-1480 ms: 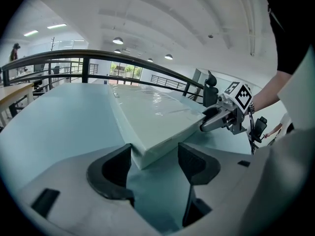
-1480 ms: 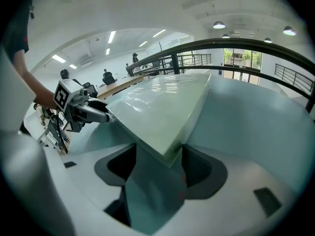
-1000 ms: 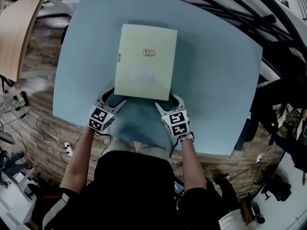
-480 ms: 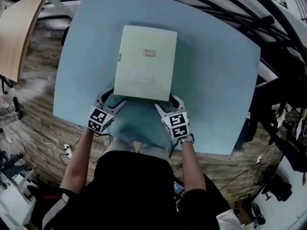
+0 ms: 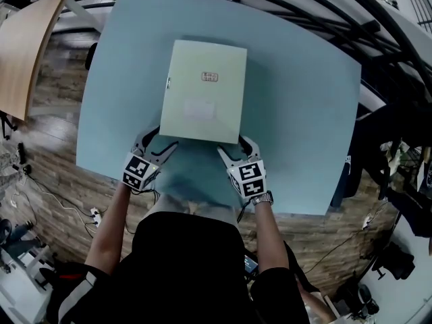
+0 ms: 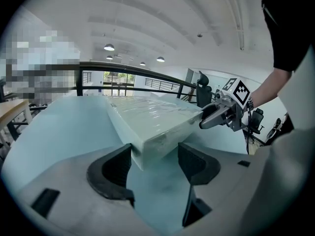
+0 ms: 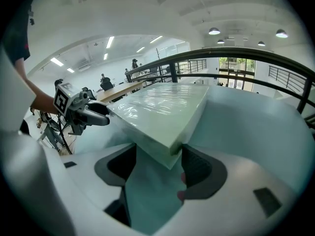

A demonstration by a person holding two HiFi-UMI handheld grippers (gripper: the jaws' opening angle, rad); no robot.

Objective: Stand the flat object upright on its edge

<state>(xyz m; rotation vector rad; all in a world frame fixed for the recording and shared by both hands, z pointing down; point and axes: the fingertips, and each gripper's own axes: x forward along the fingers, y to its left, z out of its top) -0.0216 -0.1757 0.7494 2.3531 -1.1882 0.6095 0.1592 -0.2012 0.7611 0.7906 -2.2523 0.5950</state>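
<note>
A flat pale green box [image 5: 202, 90] wrapped in clear film lies lengthwise on the light blue table [image 5: 297, 113]. My left gripper [image 5: 156, 142] straddles its near left corner and my right gripper [image 5: 236, 147] its near right corner. In the left gripper view the box corner [image 6: 147, 119] sits between the dark pads [image 6: 115, 168], which press on it. The right gripper view shows the other corner [image 7: 162, 112] wedged between that gripper's pads [image 7: 199, 168]. The box's near edge hangs a little above the table while its far edge rests on it. Each gripper appears in the other's view [image 6: 221, 117] [image 7: 86, 112].
The table's near edge [image 5: 202, 204] runs just behind my grippers. A wooden tabletop [image 5: 27, 39] stands at the far left, a dark railing [image 5: 304, 5] curves behind the table, and cables [image 5: 40, 174] lie on the floor at the left.
Both grippers have risen slightly with the box's near corners between their pads, so the near edge has come up a little. The jaws have not changed.
</note>
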